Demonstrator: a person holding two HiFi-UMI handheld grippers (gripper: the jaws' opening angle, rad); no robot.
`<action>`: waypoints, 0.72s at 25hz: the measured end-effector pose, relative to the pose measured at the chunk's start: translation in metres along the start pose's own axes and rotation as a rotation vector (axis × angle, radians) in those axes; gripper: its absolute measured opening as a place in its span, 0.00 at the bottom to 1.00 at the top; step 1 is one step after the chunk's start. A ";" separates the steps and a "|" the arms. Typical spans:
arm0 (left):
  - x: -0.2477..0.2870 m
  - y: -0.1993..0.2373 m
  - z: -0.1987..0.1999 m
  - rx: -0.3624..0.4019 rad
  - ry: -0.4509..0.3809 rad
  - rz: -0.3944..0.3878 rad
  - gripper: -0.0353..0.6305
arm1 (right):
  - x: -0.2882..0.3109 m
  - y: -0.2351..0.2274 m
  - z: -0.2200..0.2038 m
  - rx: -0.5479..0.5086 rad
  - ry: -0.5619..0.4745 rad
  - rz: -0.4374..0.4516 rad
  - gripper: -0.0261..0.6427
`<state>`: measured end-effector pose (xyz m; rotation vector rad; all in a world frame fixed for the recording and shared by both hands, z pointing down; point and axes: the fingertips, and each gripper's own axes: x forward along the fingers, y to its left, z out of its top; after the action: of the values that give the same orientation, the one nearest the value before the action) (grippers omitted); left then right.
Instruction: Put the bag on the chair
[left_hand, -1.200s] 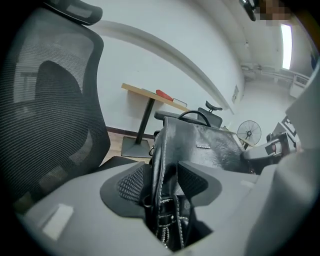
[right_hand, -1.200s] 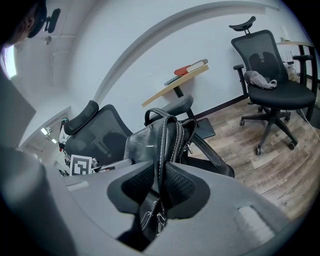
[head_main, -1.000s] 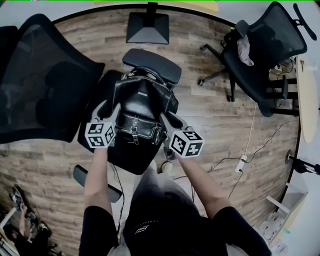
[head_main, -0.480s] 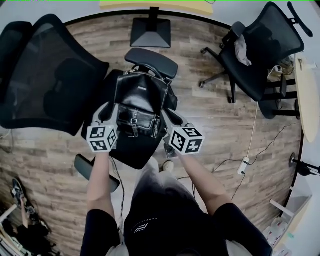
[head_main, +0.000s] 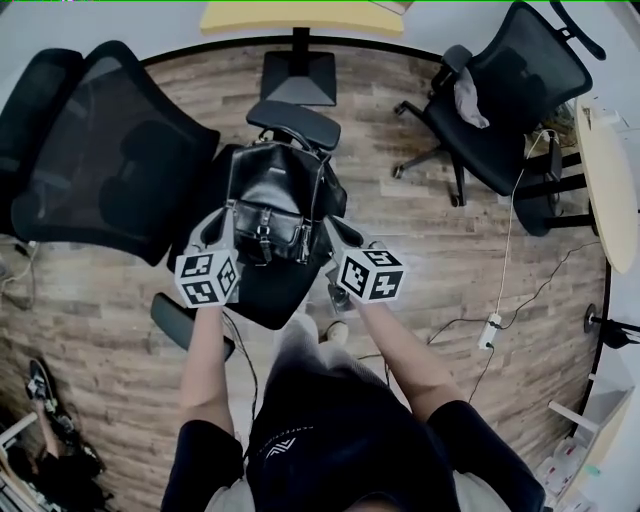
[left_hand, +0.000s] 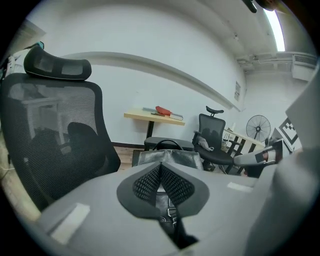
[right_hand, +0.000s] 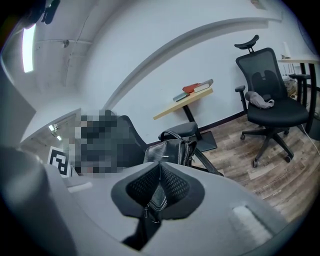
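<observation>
The left gripper (head_main: 214, 232) sits at about 8 o'clock of the bag (head_main: 272, 205) in the head view. Its jaws have just been closing, and in the left gripper view the pads (left_hand: 150, 181) meet with nothing between them, the bag's black leather showing just beyond. The bag stands upright on the seat of the chair (head_main: 268, 296), whose mesh backrest (head_main: 100, 170) lies out at 9 o'clock and whose armrest (head_main: 293, 122) sits at 12 o'clock of the bag. The right gripper (head_main: 338, 234) is at about 4 o'clock of the bag, its jaws drawn together as well, the bag's edge visible just past them. Well apart, at 2 o'clock, a second office chair (head_main: 505, 100) carries a crumpled cloth (head_main: 468, 100).
</observation>
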<state>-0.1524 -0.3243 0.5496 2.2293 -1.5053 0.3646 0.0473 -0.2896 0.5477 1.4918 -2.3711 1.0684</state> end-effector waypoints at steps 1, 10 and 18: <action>-0.004 -0.004 0.002 0.002 0.002 0.004 0.05 | -0.004 0.001 0.000 0.000 -0.002 0.004 0.05; -0.039 -0.042 0.002 -0.017 0.038 0.017 0.07 | -0.022 0.012 -0.002 -0.010 0.003 0.017 0.04; -0.072 -0.068 -0.013 -0.055 0.064 0.030 0.07 | -0.038 0.014 -0.006 -0.027 0.017 0.029 0.04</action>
<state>-0.1165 -0.2373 0.5157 2.1340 -1.4990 0.3955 0.0535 -0.2546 0.5276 1.4379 -2.3925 1.0466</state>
